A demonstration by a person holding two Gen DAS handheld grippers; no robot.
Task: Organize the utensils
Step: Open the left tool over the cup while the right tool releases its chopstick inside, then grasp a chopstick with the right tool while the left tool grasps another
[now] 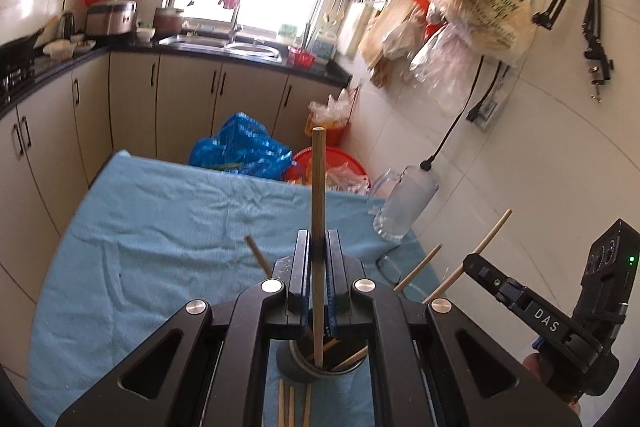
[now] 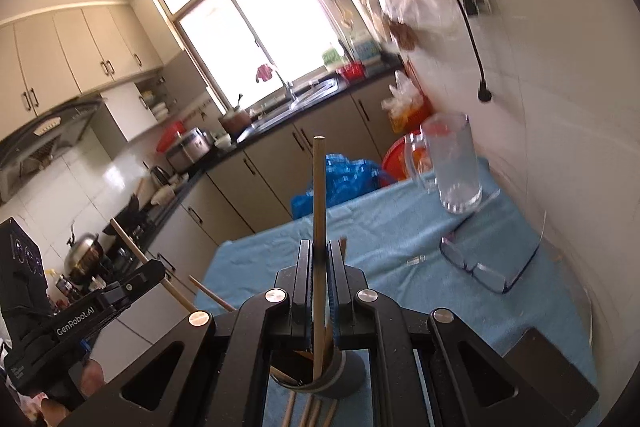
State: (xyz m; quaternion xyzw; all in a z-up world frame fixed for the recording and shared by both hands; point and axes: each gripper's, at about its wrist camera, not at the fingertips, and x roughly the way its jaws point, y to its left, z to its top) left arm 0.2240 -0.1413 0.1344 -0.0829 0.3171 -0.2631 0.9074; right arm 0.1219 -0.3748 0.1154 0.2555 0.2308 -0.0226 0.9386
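Chopsticks are going into the holder, one from each side, and we are working at the loading step of the tidy-up. In the left wrist view, the left gripper (image 1: pixel 319 247) is pinching a wooden chopstick (image 1: pixel 319 187) that is standing nearly upright through the middle of the frame, its lower end dipping into the dark round holder (image 1: pixel 298 371) at the bottom centre. Other sticks are already leaning inside that holder, and a few loose chopsticks (image 1: pixel 292 407) are lying on the blue cloth (image 1: pixel 160 247) at the very bottom edge, just beside the holder.

In the right wrist view, the right gripper (image 2: pixel 320 251) is likewise clamping a second chopstick (image 2: pixel 319 195), upright in mid-frame, with its tip reaching down into the same holder (image 2: pixel 348 375) at the bottom centre. The other gripper body is showing at the lower left of this frame and at the lower right of the left view, so we are holding both tools close together over the holder.

Next, we judge, both jaws need to ease apart so the sticks are dropping in cleanly, without tipping the holder or nudging each other. After that we are likely reaching for the loose sticks beside it.

Off to the right of the frame, a clear glass mug (image 2: pixel 452 163) and a pair of glasses (image 2: pixel 492 267) are sitting on the cloth, well apart from our work.
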